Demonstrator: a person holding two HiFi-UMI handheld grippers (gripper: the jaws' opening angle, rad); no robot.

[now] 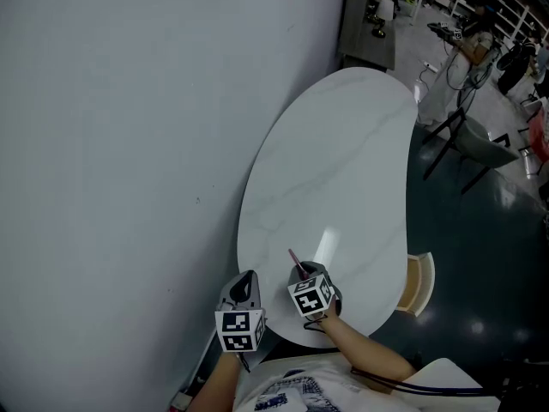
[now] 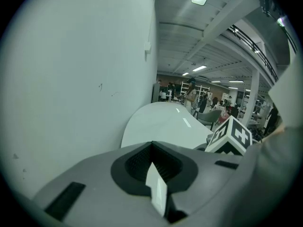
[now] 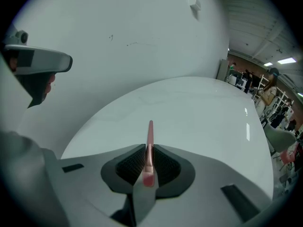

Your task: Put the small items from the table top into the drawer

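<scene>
A white oval table (image 1: 343,170) stands against a pale wall. At its near end my right gripper (image 1: 302,273) is shut on a thin pink stick (image 1: 294,258). In the right gripper view the pink stick (image 3: 150,136) is pinched between the pads of the right gripper (image 3: 147,148), and its tip points out over the bare table top (image 3: 199,112). My left gripper (image 1: 249,281) hovers beside it, off the table's near left edge. In the left gripper view the left gripper (image 2: 151,148) has its jaws together and I see nothing held. A pale wooden part (image 1: 419,283), perhaps the drawer, juts out under the table's right edge.
The wall (image 1: 129,144) runs close along the table's left side. A chair (image 1: 467,140) stands on the dark floor past the table's far right, with shelves and clutter behind it. The right gripper's marker cube (image 2: 232,136) shows close at the right of the left gripper view.
</scene>
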